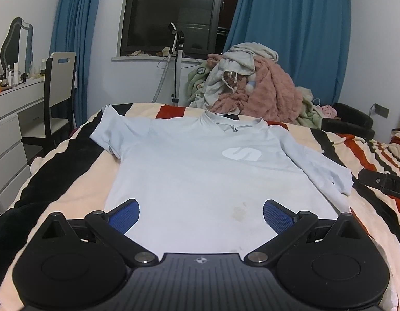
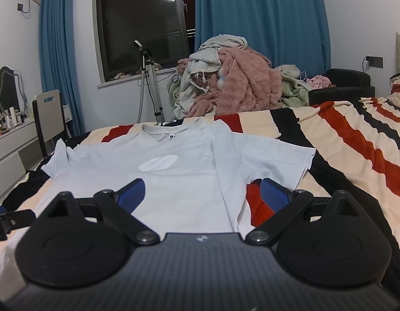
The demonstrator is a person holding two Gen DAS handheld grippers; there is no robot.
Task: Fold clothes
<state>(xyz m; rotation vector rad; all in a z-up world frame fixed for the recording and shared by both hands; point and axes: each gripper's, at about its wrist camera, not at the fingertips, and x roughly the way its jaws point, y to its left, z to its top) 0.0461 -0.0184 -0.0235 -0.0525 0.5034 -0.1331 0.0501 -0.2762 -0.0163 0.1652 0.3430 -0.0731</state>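
**Shirt's laid out flat, both claws empty, first fold not started**

Nearest the cameras: the left gripper, black with blue pads, is spread wide and holding nothing, hovering over the bottom hem area. The right gripper is the same, wide apart and empty, sitting over the hem's right edge, with one finger above the shirt and the other above the bedding. The right one's tip also pokes into the left camera's view at the far right.

The thing to fold is one pale blue short-sleeved t-shirt with a white oval logo on the chest. It lies face up and spread out on the striped fleece blanket (cream, black and red bands), collar pointing away, both sleeves out to the sides. There's a faint brownish stain low on the front.

My take on doing this step well: grab one sleeve and the hem corner on the same side, pinch only the shirt layers and not the fuzzy blanket under them, and carry that side over towards the middle while keeping the edge straight. The right sleeve looks a bit crumpled, so smooth it first.

Count: one shirt, two grippers, two sleeves. Further back there's one messy heap of laundry, pink fluffy stuff and grey pieces.
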